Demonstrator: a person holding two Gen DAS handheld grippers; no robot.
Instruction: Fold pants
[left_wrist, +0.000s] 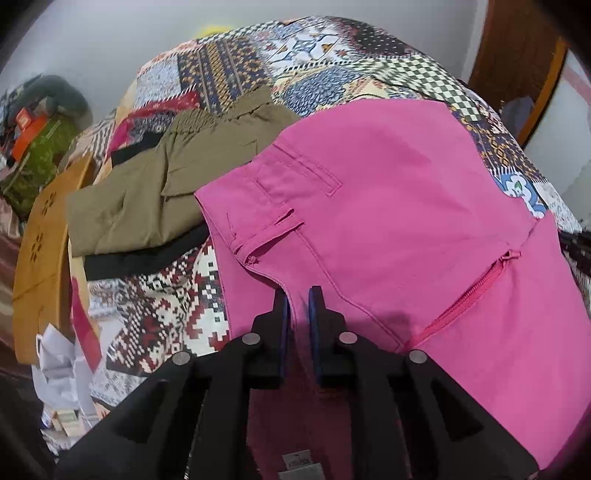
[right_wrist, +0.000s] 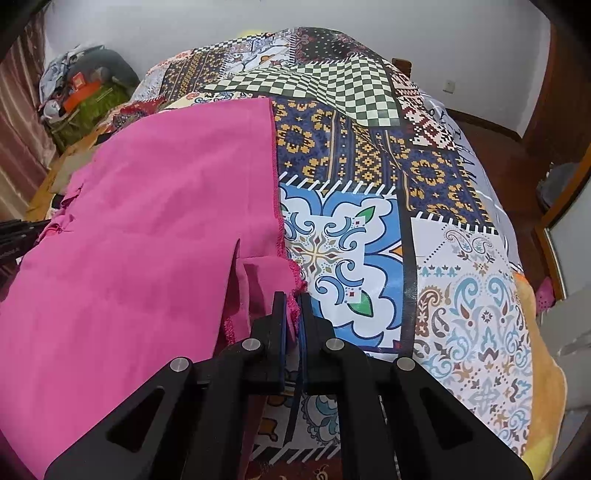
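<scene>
Pink pants (left_wrist: 388, 206) lie spread on a patchwork bedspread (left_wrist: 321, 62). The left wrist view shows their waist end with a pocket and an open zipper (left_wrist: 476, 288). My left gripper (left_wrist: 298, 295) is shut on the pink waistband edge. The right wrist view shows the leg end of the pants (right_wrist: 147, 221) with a frayed hem (right_wrist: 277, 206). My right gripper (right_wrist: 293, 301) is shut on the hem corner, which is lifted slightly off the bedspread (right_wrist: 424, 206).
Folded olive pants (left_wrist: 159, 184) lie on black fabric left of the pink pants. An orange garment (left_wrist: 40, 258) and papers (left_wrist: 62, 369) sit at the bed's left edge. A clutter pile (right_wrist: 85, 92) stands by the wall. A wooden door (left_wrist: 517, 55) is at right.
</scene>
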